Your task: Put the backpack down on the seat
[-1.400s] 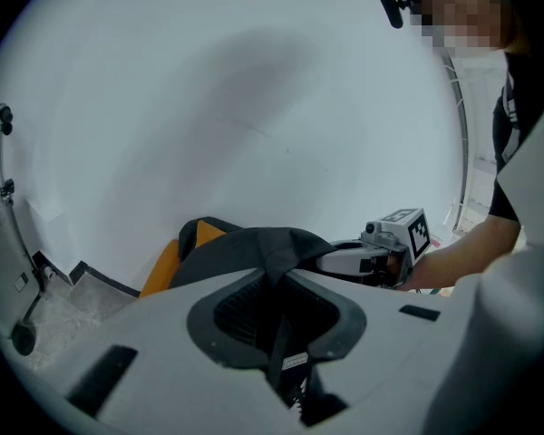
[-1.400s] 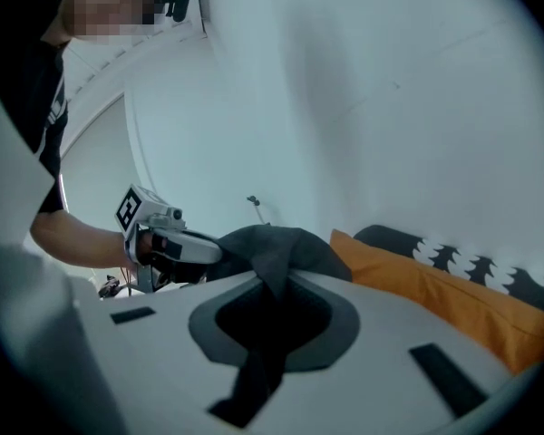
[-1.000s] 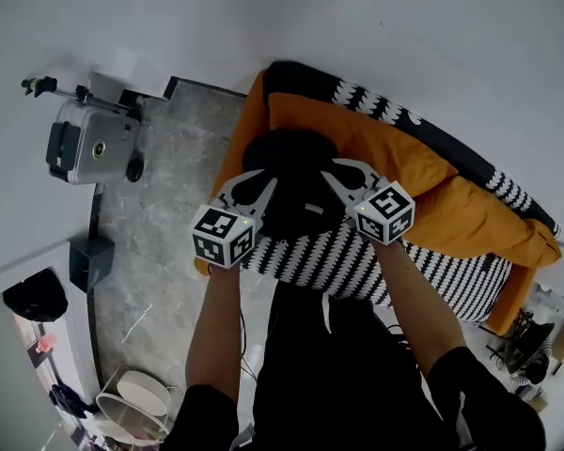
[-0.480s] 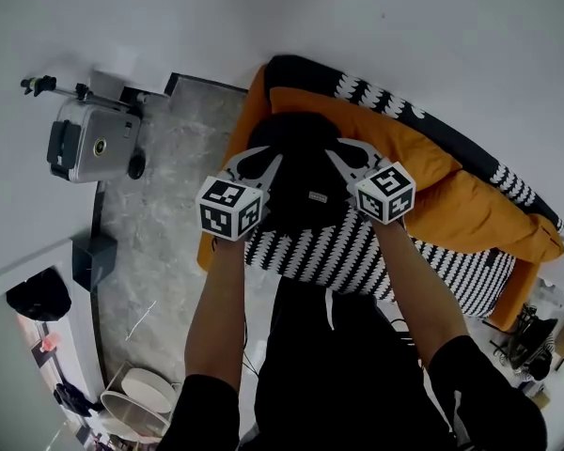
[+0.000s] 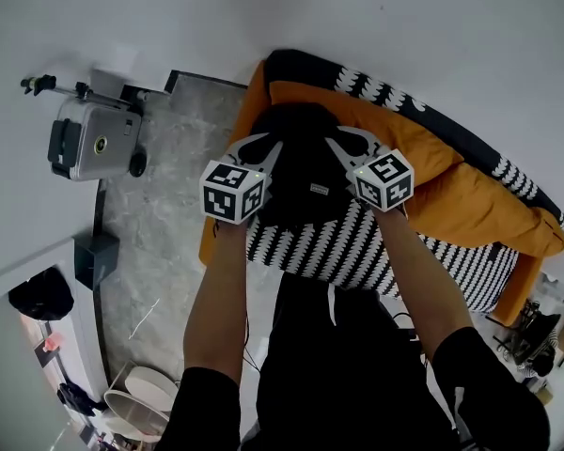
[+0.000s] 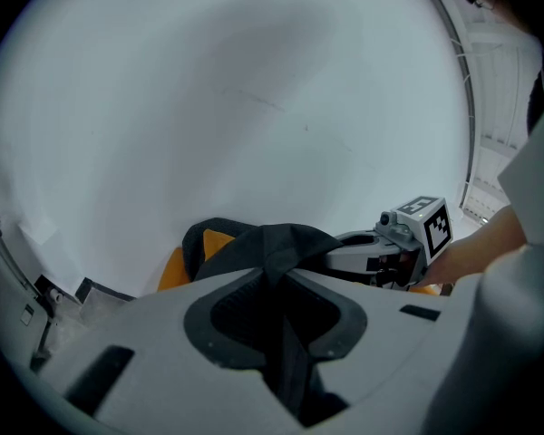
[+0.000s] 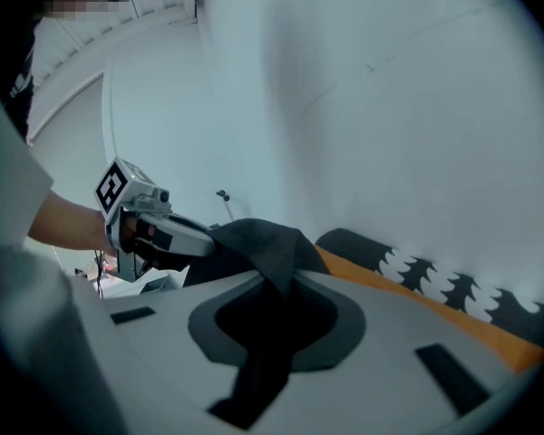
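Jaws first: left gripper [image 6: 279, 284] is clamped on a fold of black fabric, and right gripper [image 7: 286, 288] is clamped on another fold of the same thing, the backpack [image 5: 305, 172]. Fabric runs through each gap and peaks just past the tips. Right pair is almost fully together on thin fabric. Left pair sits a touch wider on a thicker bunch. Neither is empty.

Head view: I've got the two grippers side by side, tips angled toward each other, one on each upper side of the backpack. Backpack sits between them over the near end of the seat [image 5: 247, 120], where the orange cushion [image 5: 404, 158] meets the black-and-white cover [image 5: 338, 247]. Can't tell whether its bottom touches the seat, since the bag itself hides the contact.

Each gripper view shows the other gripper across the bag, with plain white wall [image 5: 432, 36] behind. Grey wheeled case [image 5: 89, 139] stands at the edge of the stone floor [image 5: 169, 224], off to my left and well apart from the seat.
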A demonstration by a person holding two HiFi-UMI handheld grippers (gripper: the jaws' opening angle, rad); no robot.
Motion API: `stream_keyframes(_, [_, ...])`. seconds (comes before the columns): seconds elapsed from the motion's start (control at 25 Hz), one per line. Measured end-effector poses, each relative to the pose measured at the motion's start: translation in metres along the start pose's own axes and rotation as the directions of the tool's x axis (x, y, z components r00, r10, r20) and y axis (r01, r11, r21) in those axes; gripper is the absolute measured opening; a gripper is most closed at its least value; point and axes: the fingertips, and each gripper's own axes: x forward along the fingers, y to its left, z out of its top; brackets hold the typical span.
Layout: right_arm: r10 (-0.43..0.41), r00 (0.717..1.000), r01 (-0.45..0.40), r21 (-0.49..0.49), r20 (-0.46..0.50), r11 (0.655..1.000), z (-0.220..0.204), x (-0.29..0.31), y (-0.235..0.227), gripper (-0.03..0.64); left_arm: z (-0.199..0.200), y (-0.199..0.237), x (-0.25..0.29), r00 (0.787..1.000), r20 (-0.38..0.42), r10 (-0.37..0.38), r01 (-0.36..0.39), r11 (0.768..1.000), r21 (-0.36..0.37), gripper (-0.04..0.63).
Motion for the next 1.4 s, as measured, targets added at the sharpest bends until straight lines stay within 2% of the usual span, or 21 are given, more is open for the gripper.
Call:
stream_keyframes(0.2, [-0.022,1.000,0.022,-0.004,0.009,1.000,-0.001,-0.003,0.000,0.035,-0.003,0.003,-0.001,1.000,0.000,0.013,-0.013,1.000,-0.012,0.082])
stream_keyframes(0.32, [-0.024,1.000,0.024,0.025,0.010,0.999,-0.003,-0.008,0.001,0.130,-0.007,0.005,-0.004,0.999,-0.005,0.042,-0.042,0.999,-0.009,0.149])
stream_keyframes(0.48, [-0.035,0.999,0.035,0.033,0.007,0.999,-0.007,-0.021,-0.001,0.147,-0.010,0.004,-0.009,0.997,-0.010,0.077,-0.077,0.997,0.008,0.192])
stream_keyframes(0.6, [-0.050,0.999,0.050,0.032,0.011,0.998,-0.011,-0.040,-0.002,0.158,-0.010,-0.002,-0.017,0.995,-0.002,0.099,-0.099,0.995,0.027,0.201])
stream_keyframes(0.8, [-0.059,0.997,0.056,0.050,0.055,0.997,-0.010,-0.084,0.000,0.160,-0.005,-0.027,-0.043,0.991,0.047,0.126,-0.128,0.991,0.045,0.201])
stream_keyframes(0.96, [-0.035,0.992,0.031,0.032,0.117,0.999,0.005,-0.121,0.012,0.158,0.004,-0.062,-0.066,0.985,0.121,0.122,-0.128,0.991,0.039,0.200])
stream_keyframes(1.08, [0.045,0.981,-0.052,0.034,0.191,0.998,0.022,-0.157,0.037,0.156,0.013,-0.108,-0.083,0.979,0.194,0.059,-0.064,0.998,0.017,0.187])
stream_keyframes(1.16, [0.104,0.966,-0.114,0.030,0.237,0.993,0.030,-0.187,0.058,0.149,0.016,-0.145,-0.093,0.973,0.231,0.002,-0.009,1.000,0.030,0.118])
stream_keyframes(1.24, [0.150,0.950,-0.156,0.002,0.274,0.988,0.035,-0.218,0.080,0.112,0.017,-0.184,-0.104,0.964,0.258,-0.060,0.047,0.997,0.055,0.053])
stream_keyframes(1.32, [0.207,0.929,-0.209,-0.028,0.308,0.978,0.040,-0.250,0.104,0.061,0.016,-0.226,-0.117,0.946,0.290,-0.145,0.131,0.989,0.068,0.041])
stream_keyframes(1.4, [0.281,0.899,-0.282,-0.047,0.337,0.958,0.042,-0.287,0.128,0.043,0.014,-0.274,-0.130,0.916,0.331,-0.229,0.214,0.973,0.084,0.035])
